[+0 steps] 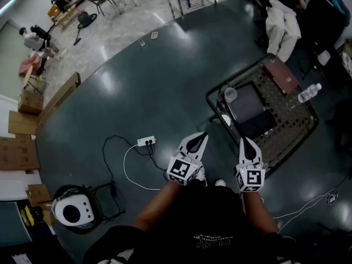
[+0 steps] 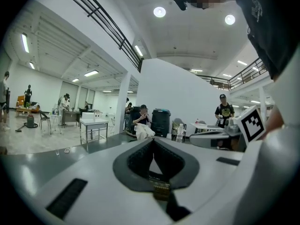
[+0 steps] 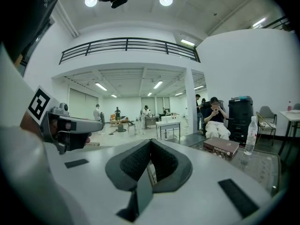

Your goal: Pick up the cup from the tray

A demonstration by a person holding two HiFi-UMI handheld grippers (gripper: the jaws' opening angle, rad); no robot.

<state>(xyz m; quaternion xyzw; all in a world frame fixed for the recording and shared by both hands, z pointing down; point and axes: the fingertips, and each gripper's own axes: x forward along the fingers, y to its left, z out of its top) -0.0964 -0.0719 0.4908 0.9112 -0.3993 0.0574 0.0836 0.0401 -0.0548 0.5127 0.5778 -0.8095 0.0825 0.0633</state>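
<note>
Both pairs of jaws are pressed together with nothing between them: the left gripper (image 1: pixel 202 137) shows its pads meeting at the tip in its own view (image 2: pixel 153 145), and the right gripper (image 1: pixel 245 141) looks the same in its view (image 3: pixel 150 144). Both are held out nearly level, side by side, short of the low table (image 1: pixel 294 120).

The cup (image 1: pixel 230 94), clear and upright with its mouth up, stands at the near left corner of the dark tray (image 1: pixel 253 111). Whether it rests on the tray or just against its edge is hard to tell from above. It lies ahead of the jaws and between the two lines they point along, a little closer to the right gripper's line. Both tips are well apart from it, so neither hand is clearly nearer.

Farther back on the table lie a book (image 1: pixel 280 76) and a bottle (image 1: pixel 309 92), away from the cup. My judgement is that whichever gripper goes must open first, then come in level from the table's near edge.
</note>
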